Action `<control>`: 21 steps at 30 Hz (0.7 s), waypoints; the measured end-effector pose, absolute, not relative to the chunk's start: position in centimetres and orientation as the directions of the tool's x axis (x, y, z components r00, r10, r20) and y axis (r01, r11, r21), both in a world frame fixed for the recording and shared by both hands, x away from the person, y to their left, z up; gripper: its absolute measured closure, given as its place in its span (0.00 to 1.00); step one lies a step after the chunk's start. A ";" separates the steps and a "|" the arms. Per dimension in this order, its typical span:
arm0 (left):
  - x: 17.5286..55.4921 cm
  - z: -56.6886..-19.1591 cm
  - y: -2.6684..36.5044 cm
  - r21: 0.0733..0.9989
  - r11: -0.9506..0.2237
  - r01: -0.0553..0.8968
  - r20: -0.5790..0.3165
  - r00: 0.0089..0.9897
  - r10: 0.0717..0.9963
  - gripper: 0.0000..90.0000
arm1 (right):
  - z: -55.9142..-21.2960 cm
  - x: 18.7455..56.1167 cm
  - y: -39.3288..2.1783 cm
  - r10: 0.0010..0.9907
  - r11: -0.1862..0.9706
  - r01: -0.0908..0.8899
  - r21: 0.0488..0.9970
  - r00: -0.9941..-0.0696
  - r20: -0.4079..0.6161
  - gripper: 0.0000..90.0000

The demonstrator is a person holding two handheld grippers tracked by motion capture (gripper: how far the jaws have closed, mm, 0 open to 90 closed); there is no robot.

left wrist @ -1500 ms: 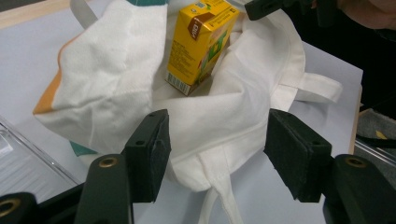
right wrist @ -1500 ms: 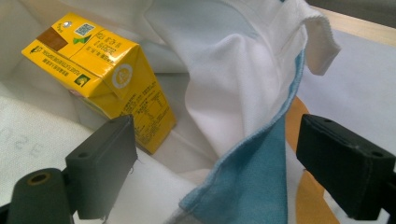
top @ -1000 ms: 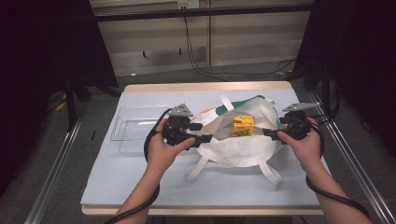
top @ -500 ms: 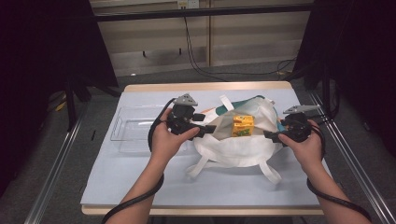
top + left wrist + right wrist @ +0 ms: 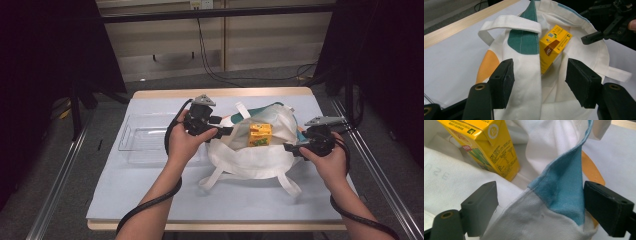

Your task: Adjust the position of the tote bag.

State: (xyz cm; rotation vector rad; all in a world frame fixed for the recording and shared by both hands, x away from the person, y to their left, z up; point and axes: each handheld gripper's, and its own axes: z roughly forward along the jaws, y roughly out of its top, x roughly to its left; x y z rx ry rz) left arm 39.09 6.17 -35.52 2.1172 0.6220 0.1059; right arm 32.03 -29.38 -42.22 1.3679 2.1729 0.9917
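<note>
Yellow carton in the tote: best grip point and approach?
Grip the yellow carton across its narrow upper body, coming from above through the tote bag's open mouth. It stands tilted inside, top exposed, its base sunk in fabric; side approaches meet cloth.

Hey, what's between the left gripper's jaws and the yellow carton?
White bag cloth. In the left gripper view, the bag's rim runs up between the open jaws, and the yellow carton stands just beyond it inside the bag.

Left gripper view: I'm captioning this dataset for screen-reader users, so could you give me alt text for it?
A yellow drink carton stands inside an open white tote bag with green and orange patches, on a pale table cover. The left gripper straddles the bag's rim with its jaws apart. The right gripper reaches the bag's far rim.
</note>
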 end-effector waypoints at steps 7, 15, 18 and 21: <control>40.1 -35.7 5.9 0.785 -0.473 0.400 -0.145 0.861 0.487 0.48 | -42.4 31.5 -29.6 0.892 0.278 0.614 0.739 -0.450 0.038 0.21; 41.4 -36.0 5.6 0.769 -0.487 0.414 -0.142 0.854 0.501 0.49 | -42.5 31.0 -29.6 0.898 0.269 0.618 0.739 -0.438 0.039 0.21; 41.7 -36.4 5.5 0.770 -0.484 0.416 -0.151 0.855 0.495 0.49 | -42.5 30.9 -29.7 0.898 0.271 0.619 0.737 -0.438 0.037 0.21; 41.8 -36.6 5.6 0.765 -0.485 0.423 -0.156 0.854 0.497 0.52 | -42.4 30.8 -29.8 0.898 0.272 0.612 0.742 -0.438 0.033 0.20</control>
